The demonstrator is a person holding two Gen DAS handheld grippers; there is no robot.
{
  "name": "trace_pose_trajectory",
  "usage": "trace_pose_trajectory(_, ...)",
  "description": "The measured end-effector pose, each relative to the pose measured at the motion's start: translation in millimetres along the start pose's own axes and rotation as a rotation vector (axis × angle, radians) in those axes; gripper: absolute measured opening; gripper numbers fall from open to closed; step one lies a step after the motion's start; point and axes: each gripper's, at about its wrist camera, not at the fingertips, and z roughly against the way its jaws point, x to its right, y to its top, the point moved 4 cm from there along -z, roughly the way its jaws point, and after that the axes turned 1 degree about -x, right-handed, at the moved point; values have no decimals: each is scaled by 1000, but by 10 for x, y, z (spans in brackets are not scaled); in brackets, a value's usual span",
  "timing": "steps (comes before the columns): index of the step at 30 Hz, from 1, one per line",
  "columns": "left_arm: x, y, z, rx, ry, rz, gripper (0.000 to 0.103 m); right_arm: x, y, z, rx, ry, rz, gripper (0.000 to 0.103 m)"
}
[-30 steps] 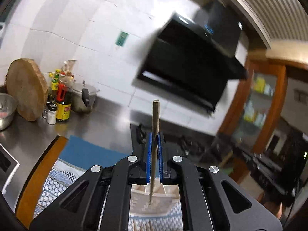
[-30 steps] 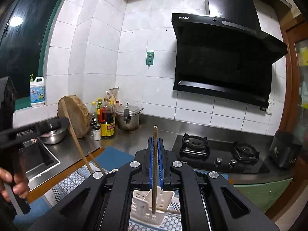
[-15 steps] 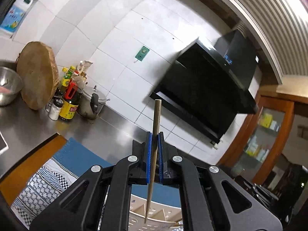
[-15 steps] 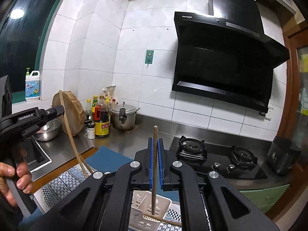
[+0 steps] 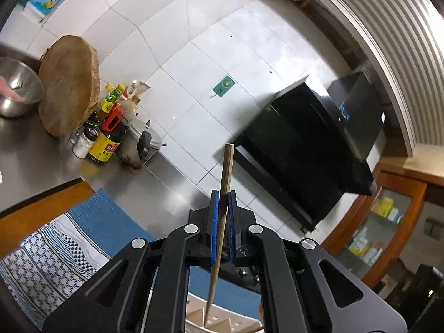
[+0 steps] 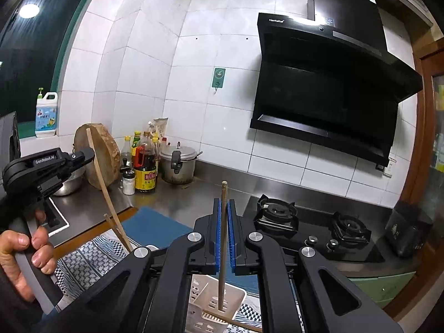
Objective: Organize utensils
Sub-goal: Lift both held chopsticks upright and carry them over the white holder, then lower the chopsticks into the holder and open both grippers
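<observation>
A: What sits closest in the right wrist view?

B: The right gripper, its blue-padded fingers narrowed onto a wooden chopstick. The stick stands nearly upright, top end above the pads, lower end down inside a white slotted utensil basket.

A: Anything else at the basket?

B: Another chopstick lies slanted across its front edge. The basket rests on a blue and white patterned cloth.

A: And the left side?

B: The left gripper pinches its own chopstick between blue fingers; the stick tilts a little, and its tip points down toward the white basket at the bottom edge. Whether the tip is inside a slot cannot be told. From the right wrist view the left gripper appears at the left, the person's hand around its handle, and that chopstick leans down toward the cloth.

A: Farther out?

B: A blue mat lies on the steel table. To the right is a black gas hob. At the back stand a soy sauce bottle, a pressure cooker, a round wooden chopping block leaning on the tiled wall, and a metal bowl beside it. A black range hood hangs on the wall.
</observation>
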Motion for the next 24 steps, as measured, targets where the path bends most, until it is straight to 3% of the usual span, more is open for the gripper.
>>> trace_pose_trajectory(10,-19,-170,-136,-22,45,-88,5,-48,-128,-118,-16,14,4,5)
trace_pose_trajectory(21,-19,-412,-186,-158,97,-243,5,31,-402,-171,-108,13,-52,5)
trace_pose_trajectory(24,45,-458,-180,-188,109,-287,5,56,-456,-152,-132,8,-66,25)
